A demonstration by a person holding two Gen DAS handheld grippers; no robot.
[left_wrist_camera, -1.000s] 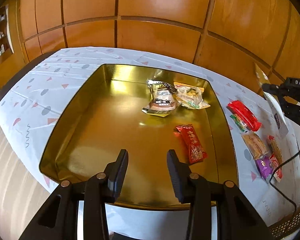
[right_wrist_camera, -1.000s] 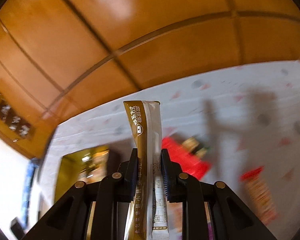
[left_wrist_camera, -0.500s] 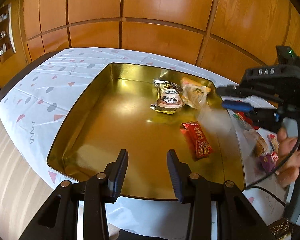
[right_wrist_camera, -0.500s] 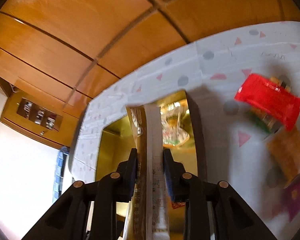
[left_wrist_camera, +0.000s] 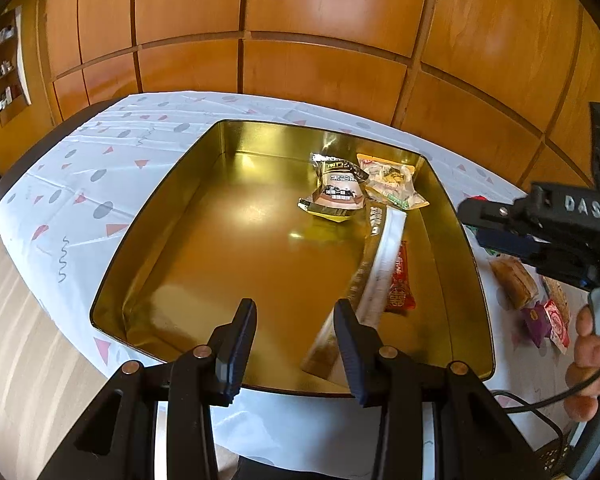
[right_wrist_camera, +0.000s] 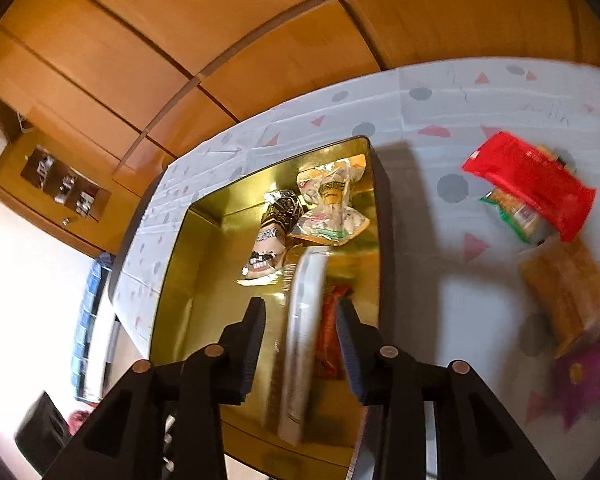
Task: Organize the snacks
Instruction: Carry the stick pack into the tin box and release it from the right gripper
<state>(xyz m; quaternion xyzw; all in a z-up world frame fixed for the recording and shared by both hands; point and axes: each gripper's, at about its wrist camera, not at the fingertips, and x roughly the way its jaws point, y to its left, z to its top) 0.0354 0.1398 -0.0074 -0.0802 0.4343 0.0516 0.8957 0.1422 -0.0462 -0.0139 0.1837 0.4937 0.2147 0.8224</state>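
Placement step: right gripper (right_wrist_camera: 300,322) open, long gold-and-white stick packet (left_wrist_camera: 374,256) dropping into gold rectangular tin tray (left_wrist_camera: 156,216); left gripper (left_wrist_camera: 295,322) open, empty; next, fetch red foil packet (right_wrist_camera: 530,190).

A wall of warm orange-brown wood panels (left_wrist_camera: 320,32), divided by thin grooves into large rectangles, fills the view from nine o'clock round to three o'clock and catches a soft glare of light. At about ten o'clock a recessed wooden shelf niche (left_wrist_camera: 6,64) holds small items too tiny to identify. A table draped in a white cloth (left_wrist_camera: 100,168) with grey dots and pink triangles stands before the wall, and pale wood-grain floor (left_wrist_camera: 16,340) shows at seven o'clock.
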